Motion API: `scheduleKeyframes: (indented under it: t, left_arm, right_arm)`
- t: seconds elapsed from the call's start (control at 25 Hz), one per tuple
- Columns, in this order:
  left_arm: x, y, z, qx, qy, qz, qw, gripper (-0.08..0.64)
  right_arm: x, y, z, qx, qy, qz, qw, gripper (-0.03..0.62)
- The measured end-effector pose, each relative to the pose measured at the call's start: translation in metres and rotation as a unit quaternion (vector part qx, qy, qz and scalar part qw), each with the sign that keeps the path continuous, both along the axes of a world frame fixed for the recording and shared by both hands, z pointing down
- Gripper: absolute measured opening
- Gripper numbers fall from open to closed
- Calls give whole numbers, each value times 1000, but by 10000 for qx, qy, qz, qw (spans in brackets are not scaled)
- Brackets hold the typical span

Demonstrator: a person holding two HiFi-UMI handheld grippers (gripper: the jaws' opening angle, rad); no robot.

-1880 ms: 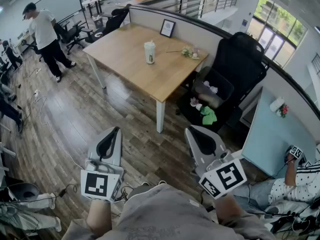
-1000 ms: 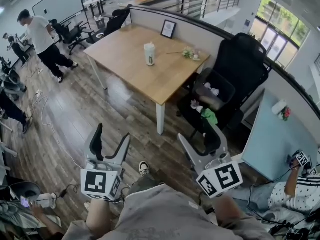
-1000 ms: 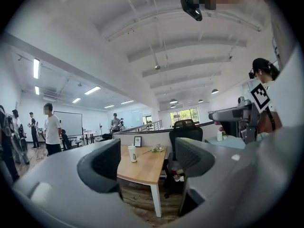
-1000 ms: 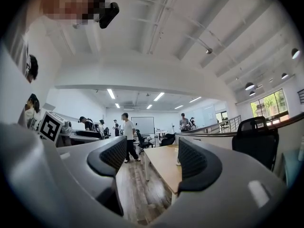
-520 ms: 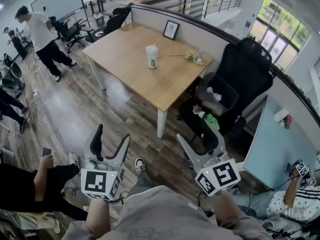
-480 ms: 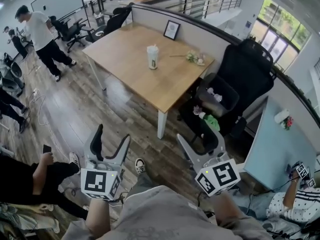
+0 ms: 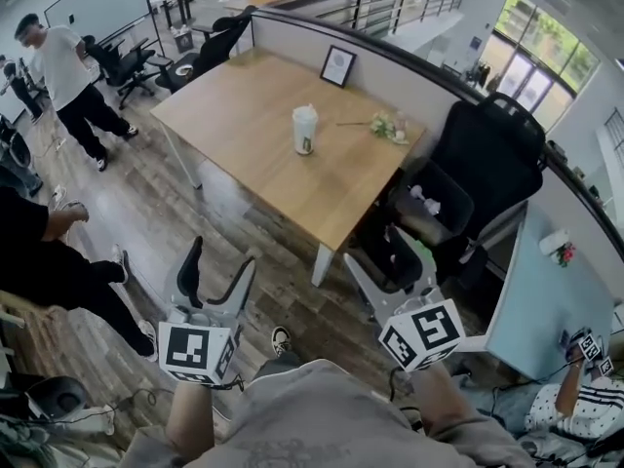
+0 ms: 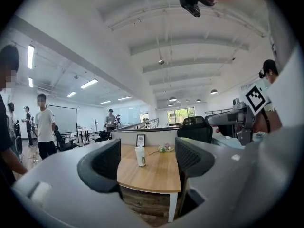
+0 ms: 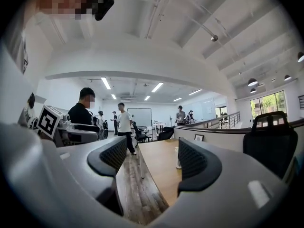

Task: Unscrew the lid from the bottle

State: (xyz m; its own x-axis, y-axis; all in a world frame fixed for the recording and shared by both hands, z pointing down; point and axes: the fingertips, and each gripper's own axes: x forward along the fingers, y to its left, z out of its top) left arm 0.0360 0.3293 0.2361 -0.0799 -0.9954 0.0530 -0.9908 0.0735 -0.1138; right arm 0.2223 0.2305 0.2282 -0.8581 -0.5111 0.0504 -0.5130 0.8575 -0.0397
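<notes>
The bottle (image 7: 305, 130) is a pale cup-like container with a white lid, standing upright near the middle of the wooden table (image 7: 244, 115). It also shows far off in the left gripper view, where the bottle (image 8: 140, 156) sits between the fingers' lines of sight. In the right gripper view the bottle (image 9: 177, 163) is half hidden behind the right finger. My left gripper (image 7: 219, 261) and right gripper (image 7: 375, 252) hover over the floor, well short of the table. Both are open and hold nothing.
On the table stand a framed picture (image 7: 338, 66) and a small flower bunch (image 7: 385, 127). A black office chair (image 7: 478, 154) holding small items is right of the table. A person in black (image 7: 49, 261) stands close on the left, another person (image 7: 58, 61) farther back.
Both grippers' jaws went from closed together to spread apart early on. The view has moved nearer the table. A person in black has walked in at the left.
</notes>
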Motion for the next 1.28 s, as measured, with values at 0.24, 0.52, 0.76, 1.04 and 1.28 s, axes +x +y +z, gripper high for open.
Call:
scheduleKeyframes:
  t: [0.24, 0.52, 0.76, 1.04, 1.28]
  left_arm:
    - [-56, -43, -6, -21, -68, 249, 9997, 348]
    - [-98, -84, 1, -157, -118, 488, 9986, 348]
    - [-122, -117, 16, -304, -21, 621, 9976, 348]
    - [-147, -175, 35, -498, 31, 745, 9960, 348]
    - [-173, -254, 49, -604, -27, 886, 9942, 348]
  right_arm:
    - [-53, -37, -3, -6, 34, 207, 9998, 328]
    - [-95, -74, 6, -137, 55, 343, 9993, 328]
    - [-120, -104, 18, -295, 203, 405, 9985, 328]
    - [-148, -160, 38, -483, 311, 475, 9972, 328]
    - [-181, -235, 62, -628, 415, 477, 9960, 328]
